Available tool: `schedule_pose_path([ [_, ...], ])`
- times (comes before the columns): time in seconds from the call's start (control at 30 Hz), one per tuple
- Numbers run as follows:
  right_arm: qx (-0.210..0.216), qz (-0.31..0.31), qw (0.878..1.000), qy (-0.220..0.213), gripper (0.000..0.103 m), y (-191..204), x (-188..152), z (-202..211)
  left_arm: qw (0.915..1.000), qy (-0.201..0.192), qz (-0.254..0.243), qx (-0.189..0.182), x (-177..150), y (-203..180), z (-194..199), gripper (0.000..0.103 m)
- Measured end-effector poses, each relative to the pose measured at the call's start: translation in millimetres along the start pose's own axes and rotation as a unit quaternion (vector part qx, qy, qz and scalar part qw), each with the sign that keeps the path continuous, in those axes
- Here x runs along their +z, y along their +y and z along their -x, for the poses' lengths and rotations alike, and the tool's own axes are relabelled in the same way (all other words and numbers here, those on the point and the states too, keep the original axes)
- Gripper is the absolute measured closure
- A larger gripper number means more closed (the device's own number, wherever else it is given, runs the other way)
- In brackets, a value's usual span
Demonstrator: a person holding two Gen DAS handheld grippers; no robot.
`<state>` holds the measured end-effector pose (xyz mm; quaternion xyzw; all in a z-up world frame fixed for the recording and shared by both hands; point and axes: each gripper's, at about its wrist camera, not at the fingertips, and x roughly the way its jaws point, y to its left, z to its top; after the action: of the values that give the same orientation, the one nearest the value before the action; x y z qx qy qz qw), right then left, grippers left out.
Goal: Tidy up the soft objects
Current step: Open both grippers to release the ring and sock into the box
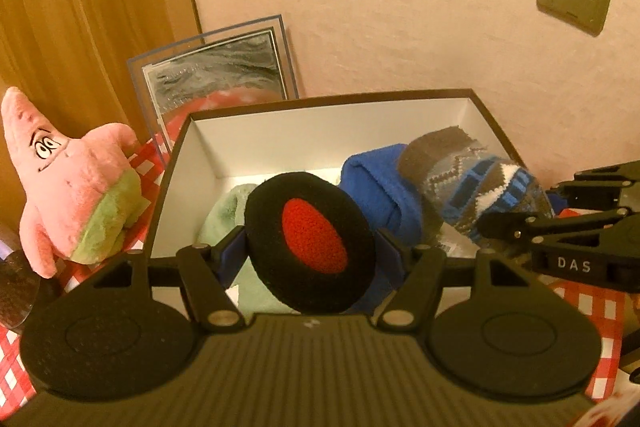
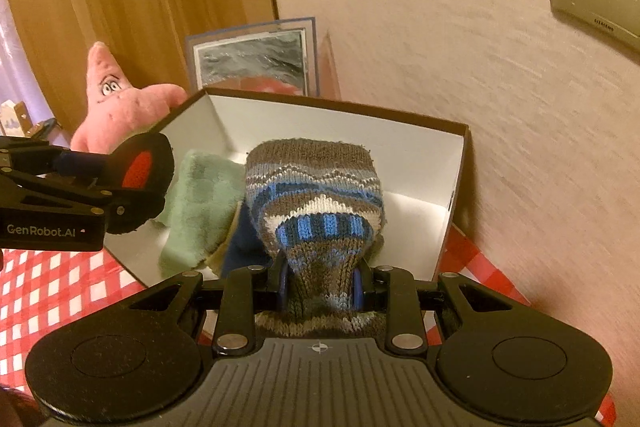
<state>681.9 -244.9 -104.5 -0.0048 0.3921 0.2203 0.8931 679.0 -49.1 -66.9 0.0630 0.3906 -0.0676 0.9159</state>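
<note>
Both grippers are loaded over the box (image 1: 168, 163) right now. The left gripper (image 1: 310, 247) has its jaws spread wide around a round black pad (image 1: 310, 247) with a red centre (looks like an earmuff cup), the blue fingers (image 1: 232, 259) pressing on either edge of it, and it hangs above the near-left part of the box. The right gripper (image 2: 322, 283) is pinched narrow on the cuff of a knit sock (image 2: 316, 195), grey with blue and white bands, and the rest of the sock flops forward into the box.

Already inside the box: a pale green fluffy cloth (image 2: 200, 203) on the left and something blue (image 1: 376, 183) fleecy beside it, partly under the sock.

The box sits on a worktop (image 2: 48, 291) with a red-and-white check cover, close to the wall. A pink starfish plush (image 1: 76, 179) stands just left of the box, outside it. A clear picture frame (image 1: 216, 67) leans behind the box.
</note>
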Motion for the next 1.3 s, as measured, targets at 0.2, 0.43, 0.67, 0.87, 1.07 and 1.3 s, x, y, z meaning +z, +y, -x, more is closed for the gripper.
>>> schedule_pose_path([
  [0.2,-0.005,-0.006,1.0,0.005,0.074,-5,2,-8,1.0,0.008,-0.003,0.0,-1,1,-8,0.037],
  [0.43,-0.01,-0.011,1.0,0.006,0.071,-4,4,-15,0.9999,0.014,-0.007,0.003,-1,1,-12,0.037],
  [0.67,-0.008,0.009,1.0,-0.019,0.029,4,5,-17,0.9998,0.019,-0.01,0.003,-2,1,-15,0.036],
  [0.87,-0.004,0.017,1.0,-0.012,0.029,5,3,-13,0.9996,0.023,-0.014,0.003,-4,3,-17,0.036],
  [1.07,-0.005,0.016,1.0,-0.007,0.029,4,1,-12,0.9993,0.032,-0.016,0.003,-7,2,-23,0.036],
  [1.3,-0.007,0.007,1.0,-0.003,0.029,-2,1,-14,0.9986,0.049,-0.011,0.014,-5,6,-31,0.032],
])
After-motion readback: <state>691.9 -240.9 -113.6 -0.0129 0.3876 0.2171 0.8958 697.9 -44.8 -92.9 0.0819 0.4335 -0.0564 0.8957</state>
